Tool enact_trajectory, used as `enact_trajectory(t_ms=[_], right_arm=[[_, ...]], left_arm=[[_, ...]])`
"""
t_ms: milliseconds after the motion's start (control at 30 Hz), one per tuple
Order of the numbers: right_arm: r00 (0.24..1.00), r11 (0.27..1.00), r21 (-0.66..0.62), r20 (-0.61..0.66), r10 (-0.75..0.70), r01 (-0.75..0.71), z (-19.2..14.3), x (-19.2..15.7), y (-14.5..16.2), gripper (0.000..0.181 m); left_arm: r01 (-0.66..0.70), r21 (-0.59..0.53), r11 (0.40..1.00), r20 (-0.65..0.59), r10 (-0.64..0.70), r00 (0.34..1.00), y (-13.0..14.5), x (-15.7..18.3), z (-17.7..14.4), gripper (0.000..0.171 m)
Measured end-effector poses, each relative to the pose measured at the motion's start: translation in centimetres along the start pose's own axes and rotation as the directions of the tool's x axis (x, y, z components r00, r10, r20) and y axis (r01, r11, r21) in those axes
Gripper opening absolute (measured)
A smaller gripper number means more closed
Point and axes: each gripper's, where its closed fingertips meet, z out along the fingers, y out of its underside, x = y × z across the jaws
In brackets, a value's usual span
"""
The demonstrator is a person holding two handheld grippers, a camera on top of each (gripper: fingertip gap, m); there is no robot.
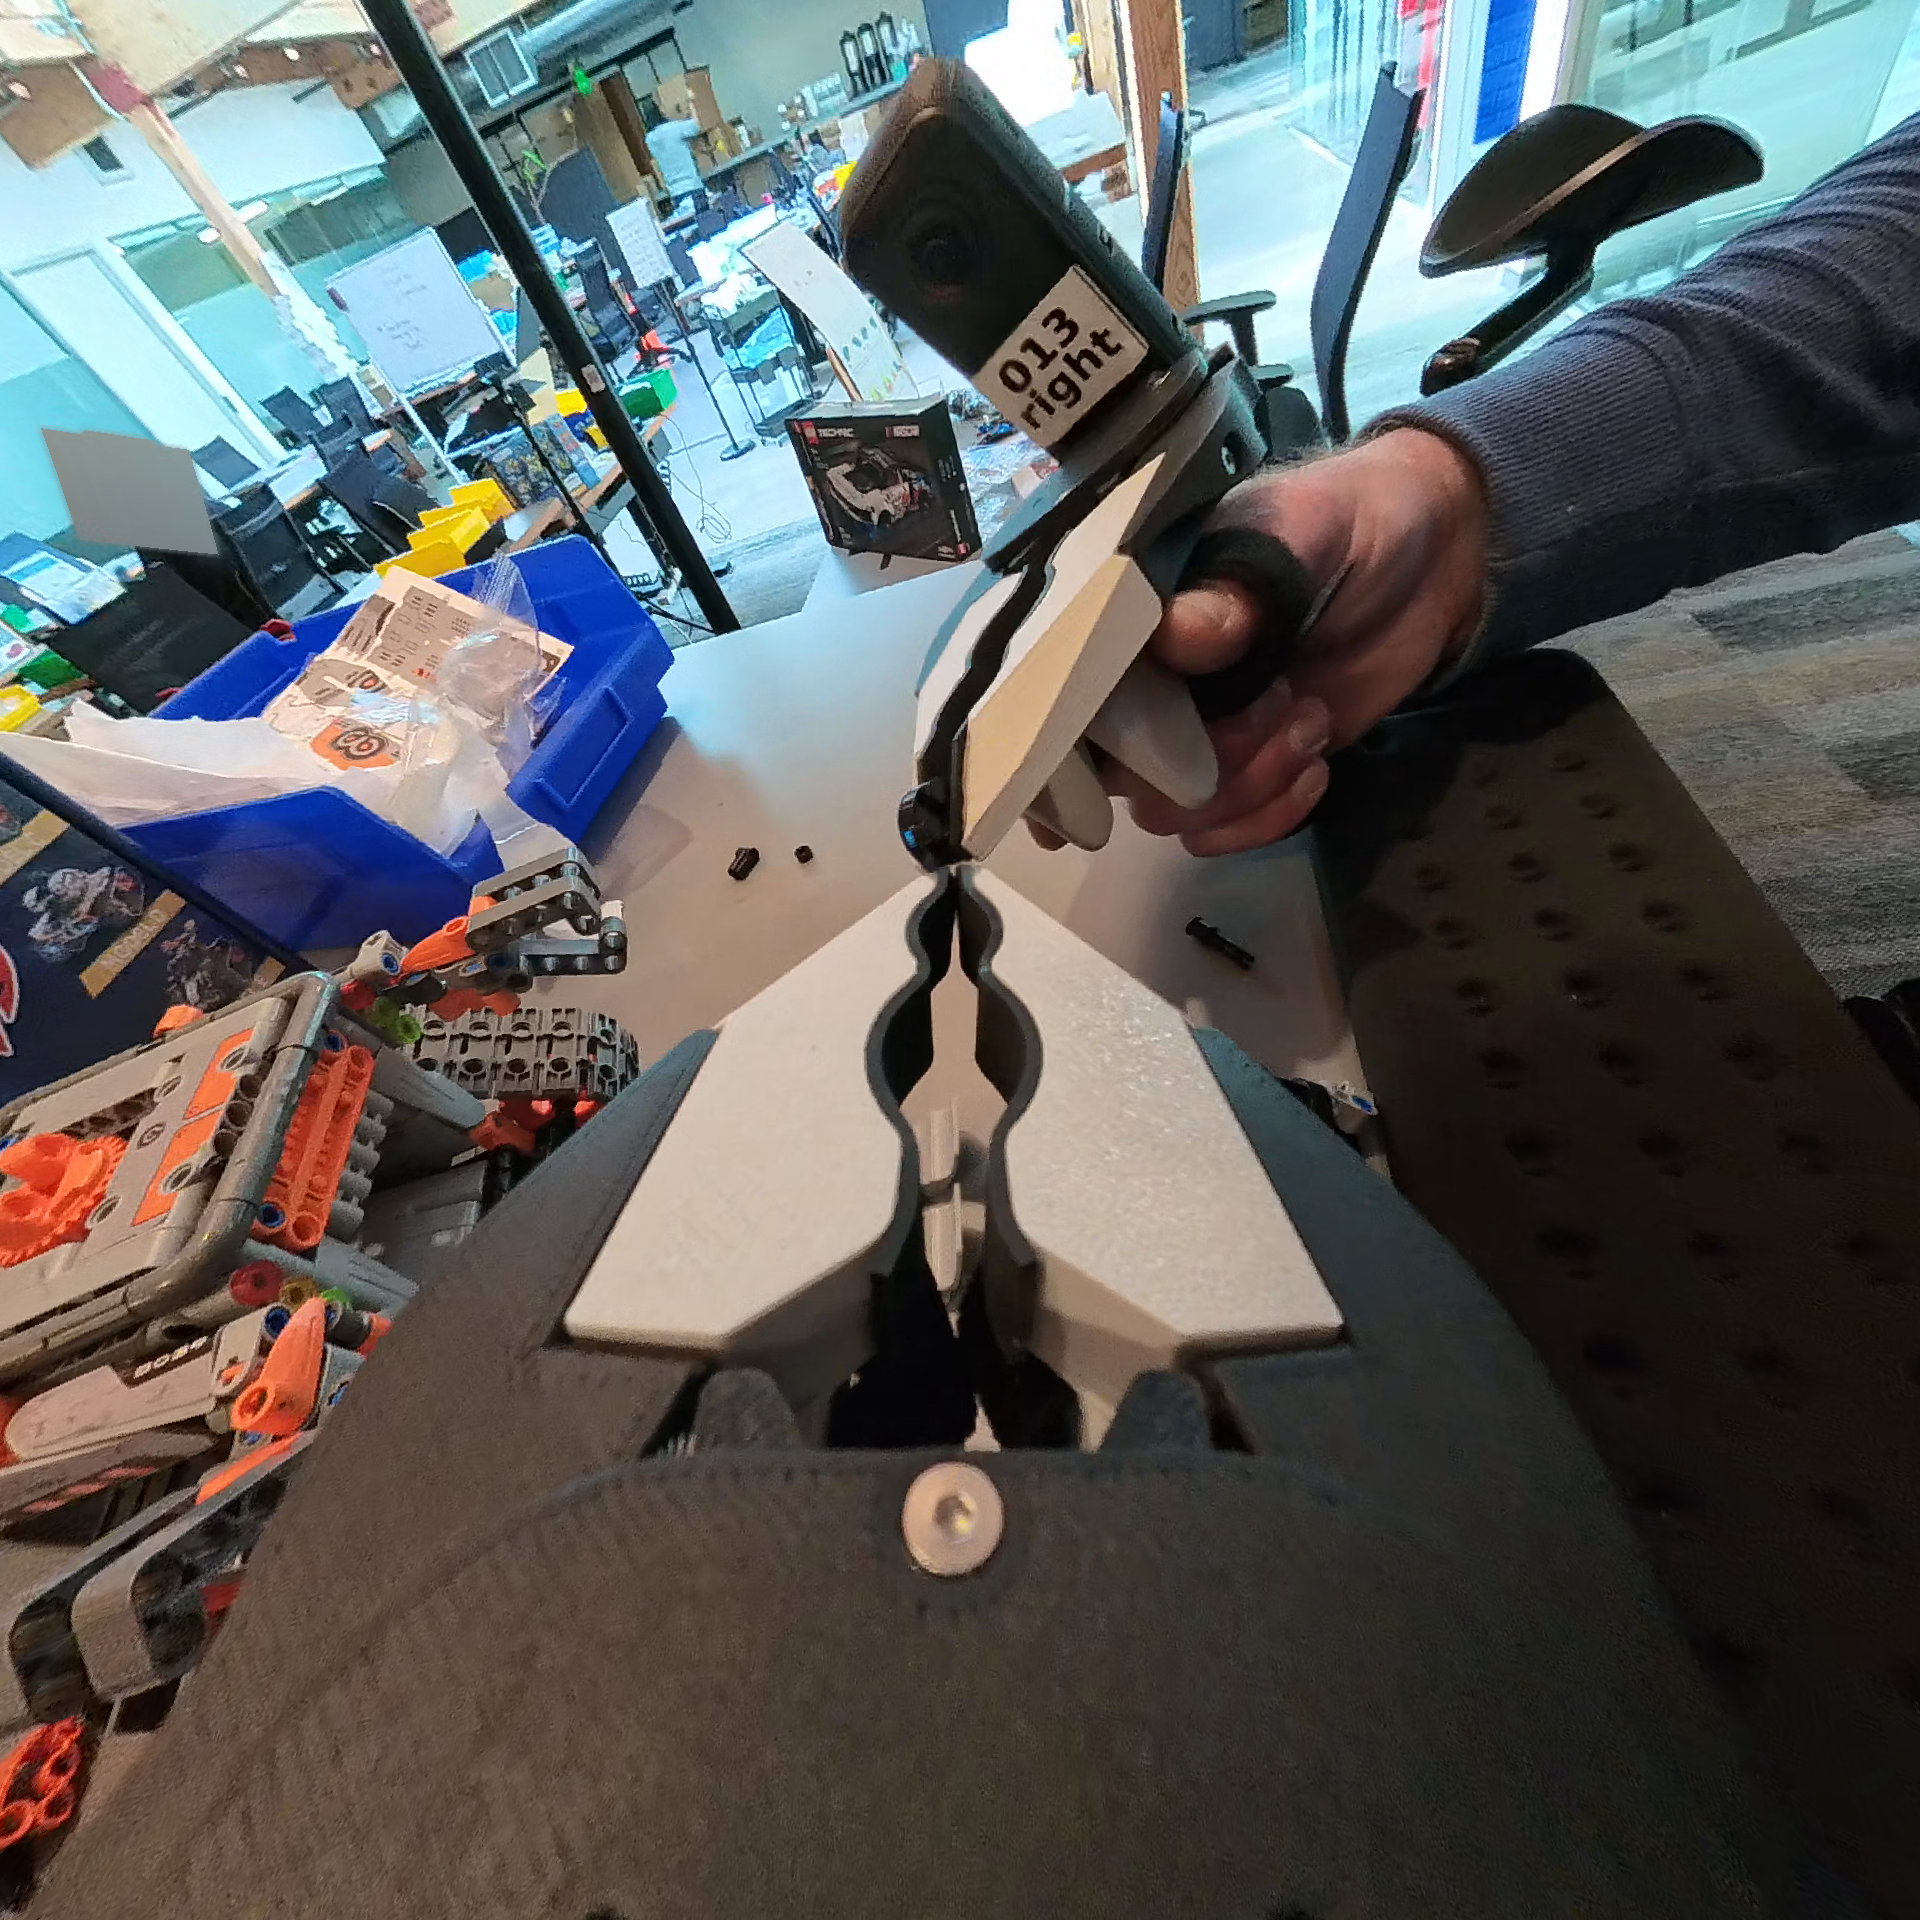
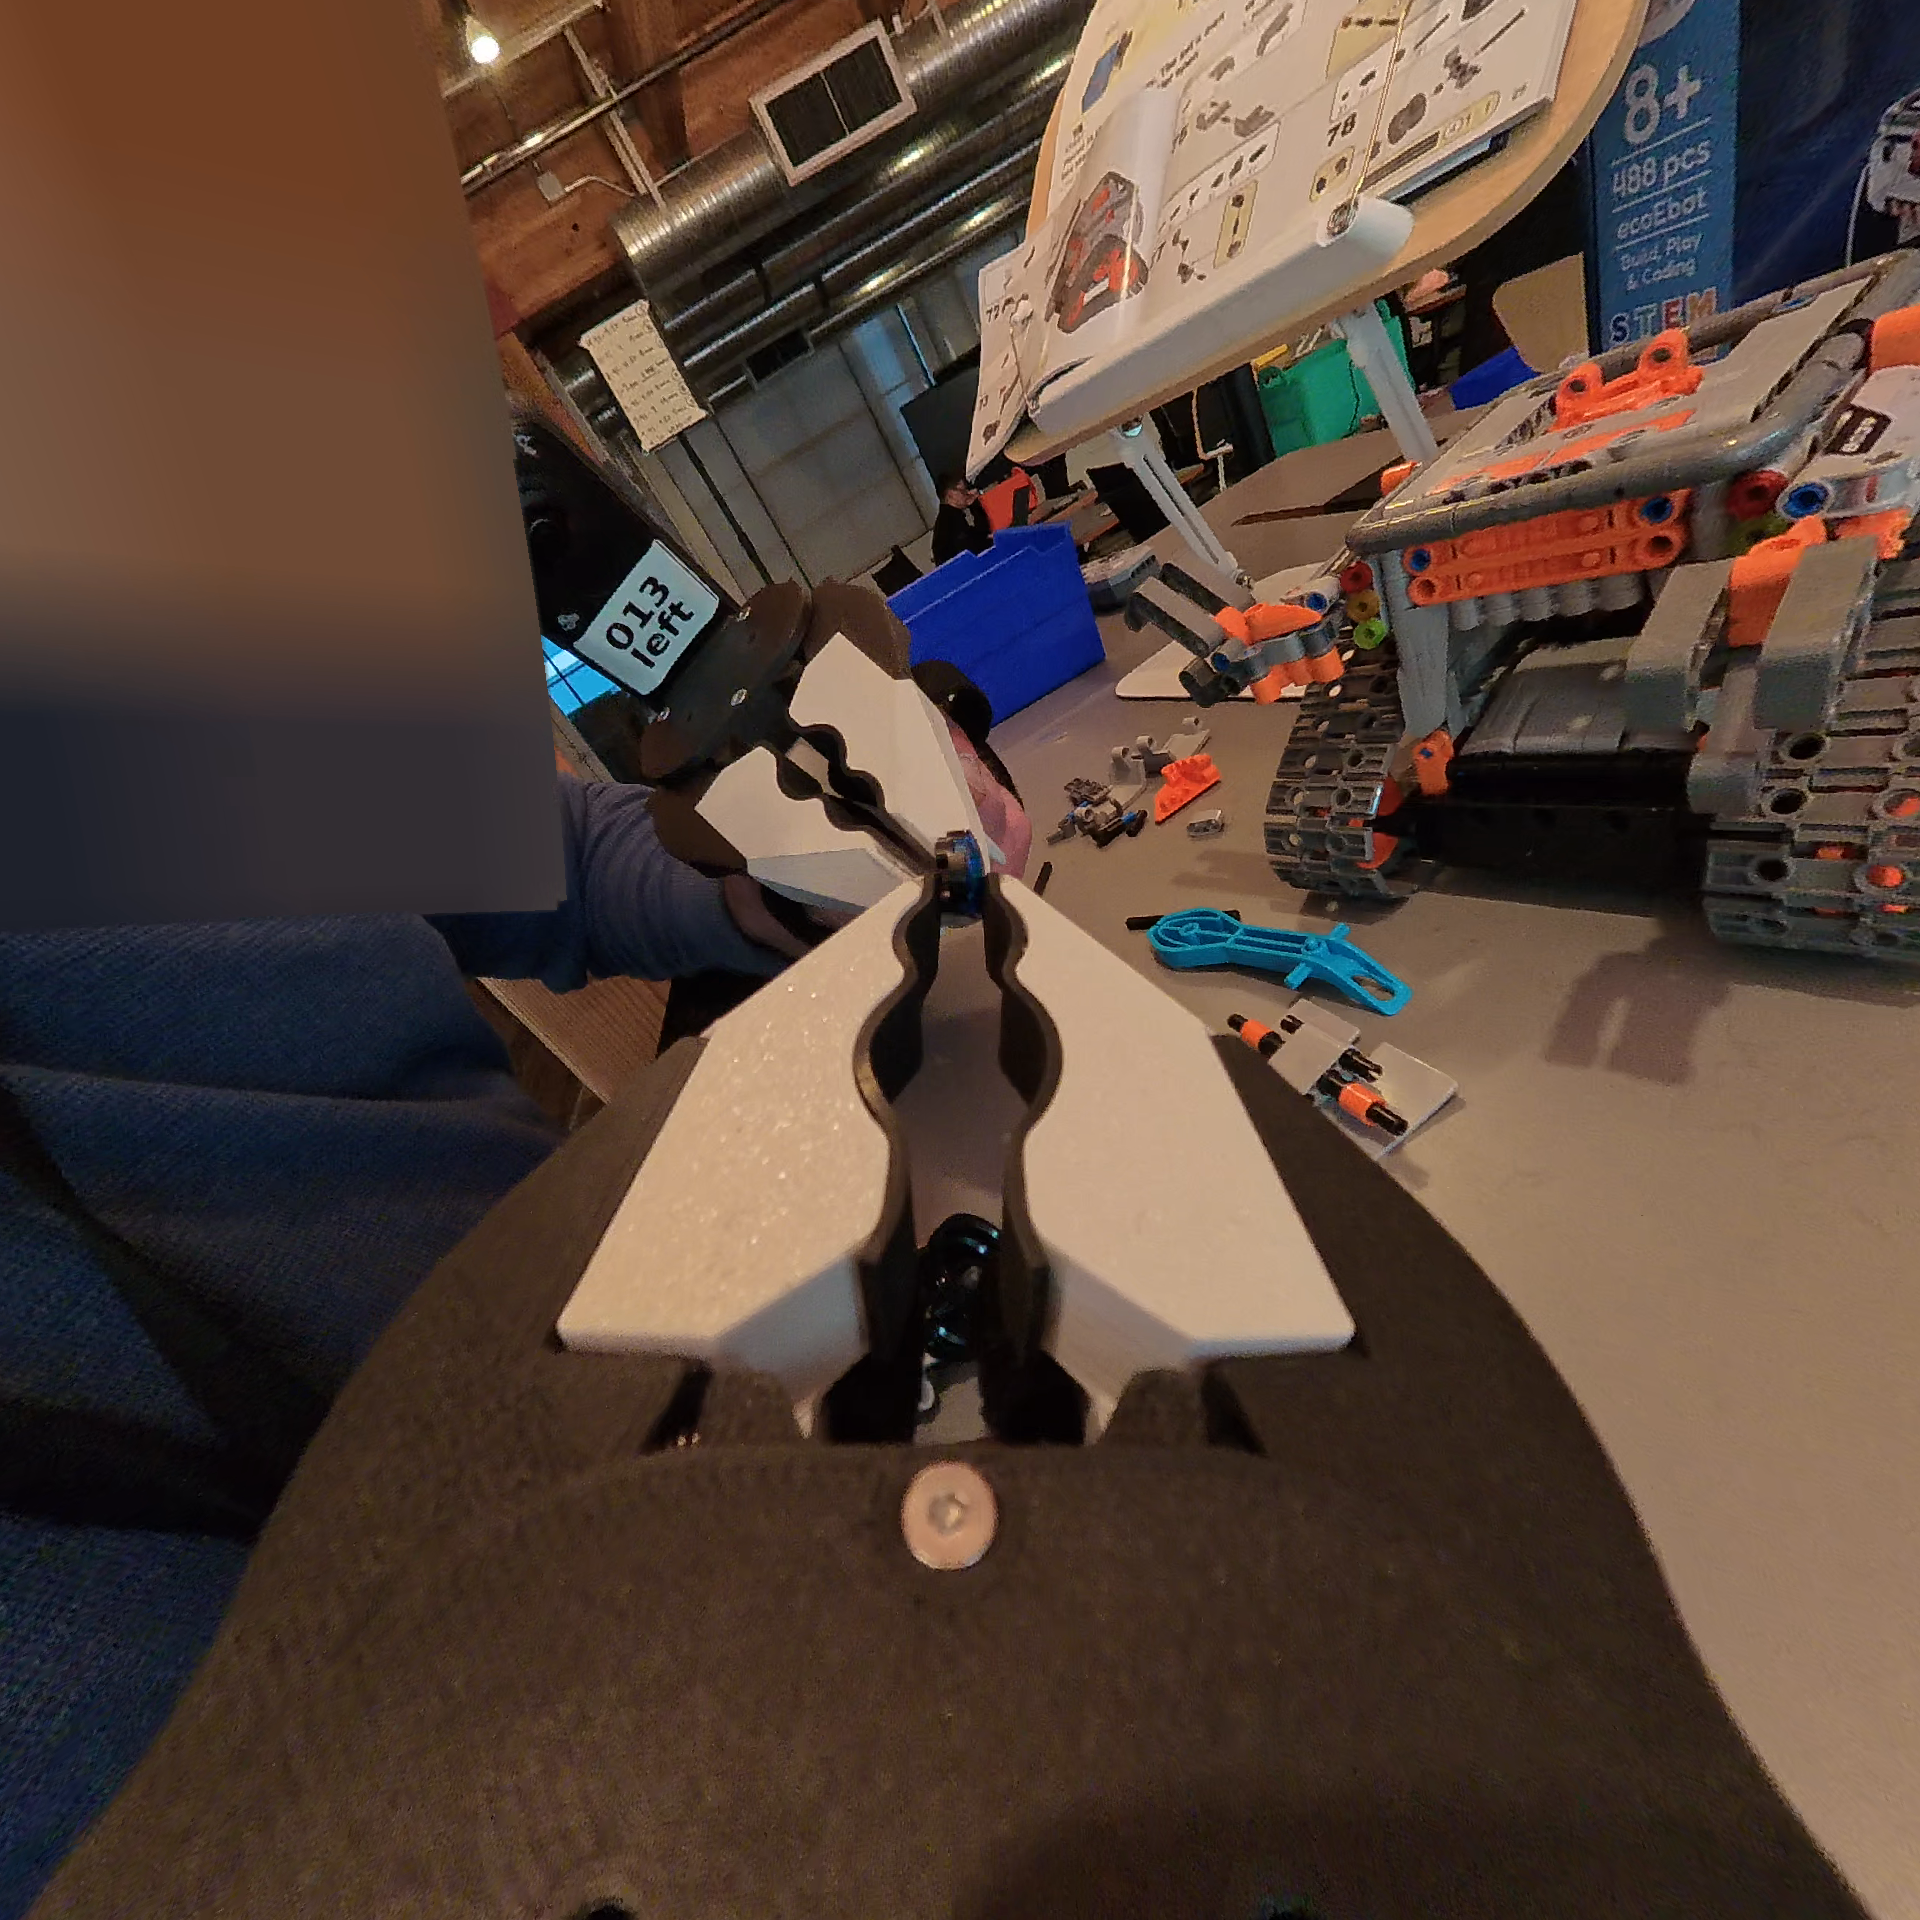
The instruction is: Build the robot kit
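My right gripper (image 2: pixel 961 888) is shut on a small round black piece with a blue part (image 2: pixel 958 860), pinched at the very fingertips above the grey table (image 2: pixel 1558 1299). In the left wrist view this piece (image 1: pixel 921 821) sits at the tip of the right gripper (image 1: pixel 940 844), which a hand holds and which comes in from the upper right. My left gripper (image 1: pixel 954 881) is shut, with its fingertips right against that piece. In the right wrist view the left gripper (image 2: pixel 916 847) reaches in from the upper left, and its closed tips meet the piece.
A grey and orange tracked model (image 2: pixel 1662 675) (image 1: pixel 208 1143) stands beside a blue bin (image 1: pixel 582 727) of bags. On the table lie black pins (image 1: pixel 743 862) (image 1: pixel 1221 943), a light blue tool (image 2: pixel 1278 956), grey plates with pins (image 2: pixel 1351 1081) and loose parts (image 2: pixel 1143 790). A booklet on a stand (image 2: pixel 1247 156) is behind. Only a small space, under 4 cm, lies between the two pairs of fingers.
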Motion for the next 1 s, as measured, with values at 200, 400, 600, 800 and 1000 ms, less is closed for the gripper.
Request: enact_trajectory(t_ms=[200, 400, 600, 800, 1000], right_arm=[[0.993, 0.987, -0.12, -0.022, -0.113, 0.109, -0.5, 0.2, 0.9, 0.005], [0.941, 0.892, -0.327, -0.024, -0.339, 0.313, -1.0, 0.4, 2.1, 0.005], [0.895, 0.802, -0.438, 0.014, -0.447, 0.407, -0.8, 0.4, 3.3, 0.006], [0.877, 0.762, -0.479, 0.035, -0.479, 0.436, -0.7, 0.5, 3.9, 0.006], [0.9, 0.795, -0.454, 0.04, -0.433, 0.402, -0.8, 0.6, 4.3, 0.006]], left_arm=[[0.093, 0.019, 0.995, -0.135, -0.089, 0.987, 0.0, 0.9, 0.0, 0.01], [0.172, 0.002, 0.985, -0.247, -0.167, 0.955, 0.4, 1.9, 0.0, 0.0], [0.166, -0.008, 0.986, -0.23, -0.164, 0.959, 0.7, 1.8, 0.2, 0.007], [0.129, -0.032, 0.991, -0.23, -0.132, 0.964, 1.2, 2.1, 0.3, 0.002], [0.157, -0.046, 0.986, -0.254, -0.164, 0.953, 2.0, 2.4, 0.4, 0.002]])
